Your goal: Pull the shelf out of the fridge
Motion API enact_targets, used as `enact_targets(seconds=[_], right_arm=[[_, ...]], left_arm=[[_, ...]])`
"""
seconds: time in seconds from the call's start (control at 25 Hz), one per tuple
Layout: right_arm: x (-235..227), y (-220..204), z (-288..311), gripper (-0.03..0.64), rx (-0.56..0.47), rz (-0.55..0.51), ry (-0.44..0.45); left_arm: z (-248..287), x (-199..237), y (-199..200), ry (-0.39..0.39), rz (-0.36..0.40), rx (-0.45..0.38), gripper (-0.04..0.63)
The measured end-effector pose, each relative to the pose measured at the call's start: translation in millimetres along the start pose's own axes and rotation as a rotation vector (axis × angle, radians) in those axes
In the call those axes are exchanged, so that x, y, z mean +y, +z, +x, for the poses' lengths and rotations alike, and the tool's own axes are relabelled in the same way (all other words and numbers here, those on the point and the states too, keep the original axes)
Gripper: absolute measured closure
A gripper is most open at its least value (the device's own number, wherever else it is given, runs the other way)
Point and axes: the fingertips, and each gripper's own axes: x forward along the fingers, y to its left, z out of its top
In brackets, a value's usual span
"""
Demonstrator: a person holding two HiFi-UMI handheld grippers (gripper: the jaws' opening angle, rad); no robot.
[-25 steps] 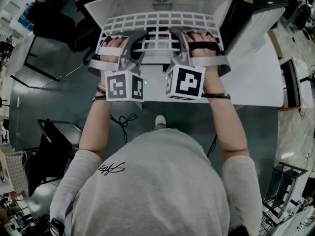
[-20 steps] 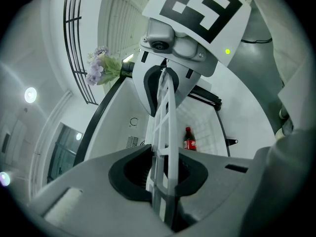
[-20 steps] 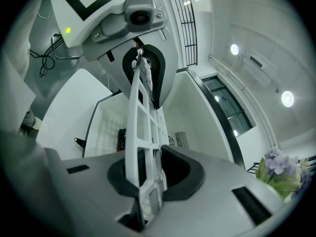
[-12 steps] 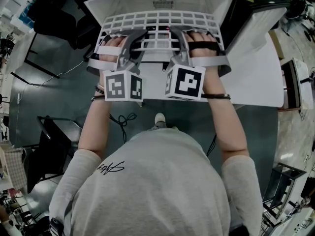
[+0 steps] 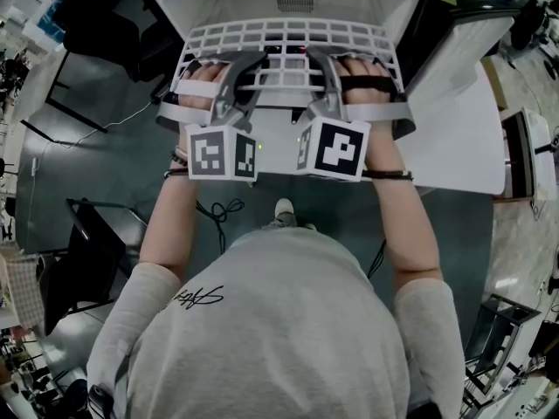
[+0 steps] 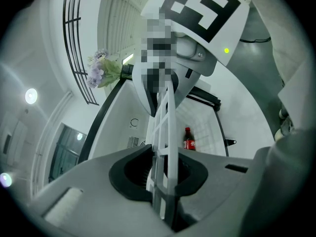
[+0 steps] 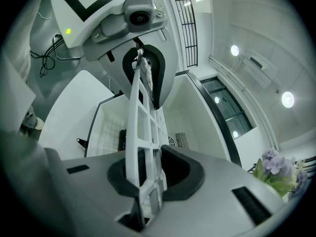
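Left tongs (image 5: 250,63), right tongs (image 5: 316,58) abreast, near level, tight on shelf (image 5: 288,35)

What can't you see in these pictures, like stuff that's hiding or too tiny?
- Head view: the spots where the left gripper and right gripper pinch the shelf. The grippers' own bodies cover them.
- Head view: the top of the fridge, cut off by the picture's upper edge.
- Left gripper view: the label on the bottle, too small to read.

Shelf (image 5: 288,35) juts from fridge (image 5: 223,3); left claw (image 5: 251,63), right claw (image 5: 318,59) side by side on its front edge; bottle (image 6: 188,139) inside.
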Motion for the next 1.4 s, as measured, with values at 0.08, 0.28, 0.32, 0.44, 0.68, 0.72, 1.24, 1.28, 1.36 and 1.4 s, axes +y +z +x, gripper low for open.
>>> enact_targets(seconds=[0.08, 0.28, 0.32, 0.44, 0.68, 0.72, 1.24, 1.28, 1.36, 1.4], right_arm=[[1, 0, -2, 0.568, 0.003, 0.002, 0.002], [3, 3, -6, 0.567, -0.004, -0.006, -0.004], [3, 3, -6, 0.568, -0.005, -0.009, -0.007], [4, 4, -8, 0.567, -0.007, -0.016, -0.014], [6, 5, -12, 0.568, -0.011, -0.028, -0.008], [7, 5, -13, 0.568, -0.012, -0.033, -0.006], [14, 8, -23, 0.568, -0.025, -0.028, -0.011], [16, 7, -24, 0.568, -0.025, -0.028, -0.008], [20, 7, -26, 0.568, -0.024, -0.032, -0.003], [21, 7, -27, 0.568, -0.025, -0.032, -0.001]], left_arm=[[-1, -1, 1, 0.001, 0.003, -0.002, 0.548], [-7, -2, 1, 0.014, 0.008, 0.001, 0.548], [-8, -3, 2, 0.016, 0.008, 0.002, 0.548], [-10, -4, 3, 0.020, 0.009, 0.004, 0.548], [-13, -6, 5, 0.029, 0.012, 0.005, 0.548], [-14, -7, 5, 0.029, 0.010, 0.005, 0.548], [-23, -15, 9, 0.041, 0.017, 0.010, 0.549], [-24, -17, 9, 0.038, 0.017, 0.011, 0.548], [-25, -21, 10, 0.033, 0.018, 0.011, 0.548], [-26, -22, 11, 0.031, 0.017, 0.012, 0.548]])
